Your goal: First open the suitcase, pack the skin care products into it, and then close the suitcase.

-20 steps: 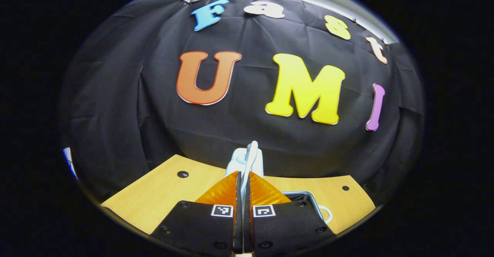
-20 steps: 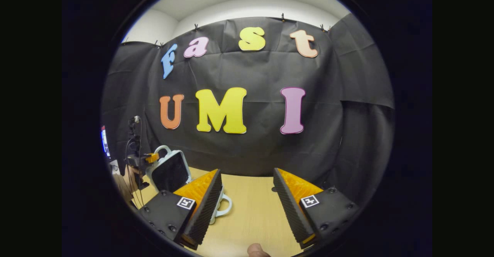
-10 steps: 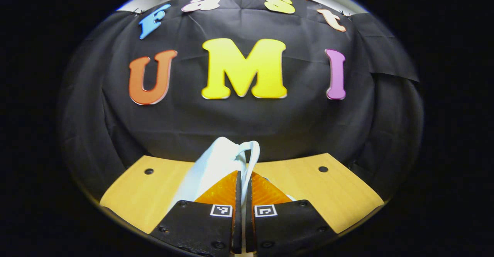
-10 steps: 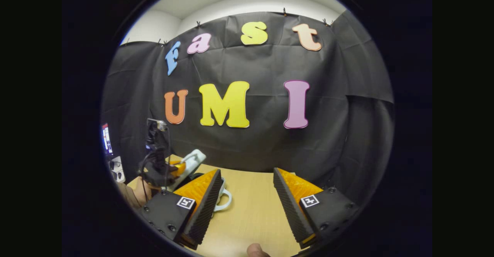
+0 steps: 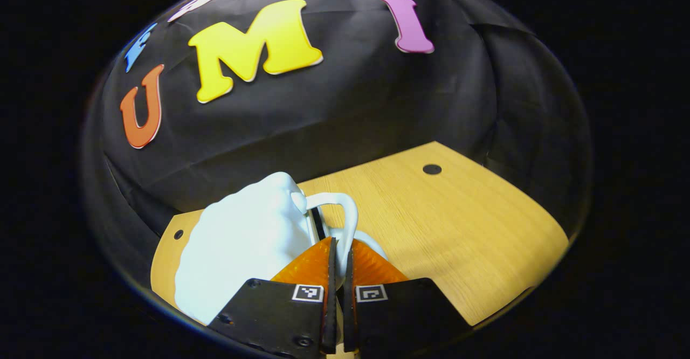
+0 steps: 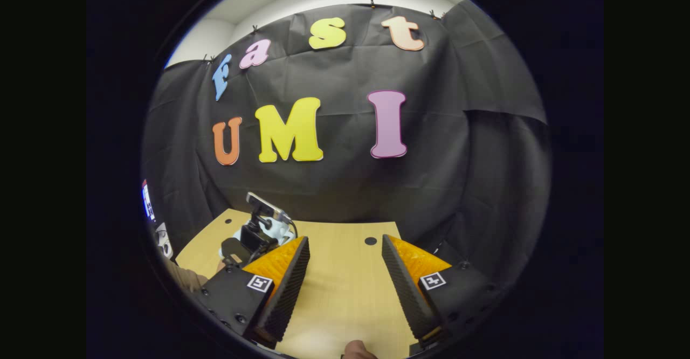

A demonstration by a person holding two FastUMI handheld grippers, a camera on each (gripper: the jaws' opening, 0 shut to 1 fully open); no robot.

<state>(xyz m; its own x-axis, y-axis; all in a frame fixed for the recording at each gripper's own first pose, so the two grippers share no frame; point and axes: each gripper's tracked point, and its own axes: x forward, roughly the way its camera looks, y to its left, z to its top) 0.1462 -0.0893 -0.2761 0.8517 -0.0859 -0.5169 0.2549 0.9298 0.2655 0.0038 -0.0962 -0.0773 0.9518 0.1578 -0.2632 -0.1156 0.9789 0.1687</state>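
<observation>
My left gripper [image 5: 338, 254] has its jaws clenched on the white handle [image 5: 349, 221] of the pale suitcase [image 5: 242, 246], which lies on the tabletop [image 5: 458, 229]. My right gripper [image 6: 345, 264] hangs with jaws released above bare tabletop.

The suitcase lid [image 5: 242, 240] is coming down from upright to lying over the case on the table [image 5: 447, 224], the left gripper [image 5: 339, 251] lowering with it, fingers pinched on the lid's handle [image 5: 345, 213]. In the right gripper view, the left gripper [image 6: 253, 237] is sinking toward the tabletop [image 6: 345, 273].
</observation>
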